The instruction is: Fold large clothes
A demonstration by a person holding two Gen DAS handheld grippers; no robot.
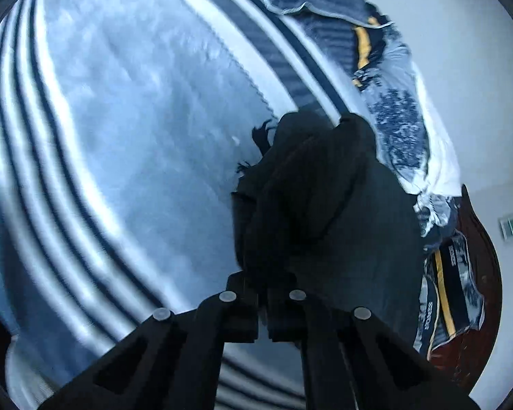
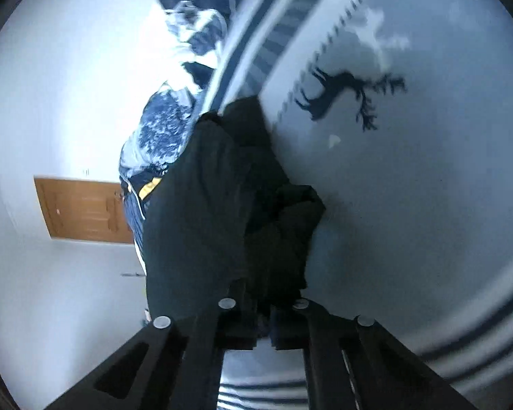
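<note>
A dark, nearly black garment (image 1: 328, 205) lies bunched on a pale blue blanket (image 1: 126, 143) with navy and white stripes. In the left wrist view its folds run down into my left gripper (image 1: 263, 295), whose jaws are shut on a pinch of the cloth. The right wrist view shows the same dark garment (image 2: 201, 212) hanging in thick folds from my right gripper (image 2: 264, 311), which is also shut on an edge of it. The garment's far parts are hidden in its own folds.
The blanket (image 2: 410, 205) carries a dark deer figure (image 2: 342, 97) near the garment. A rumpled blue-and-white duvet with a yellow stripe (image 1: 396, 119) is piled along the bed's edge. Beyond it are a white wall and a wooden door (image 2: 85, 208); a dark wooden headboard (image 1: 478, 256) is at right.
</note>
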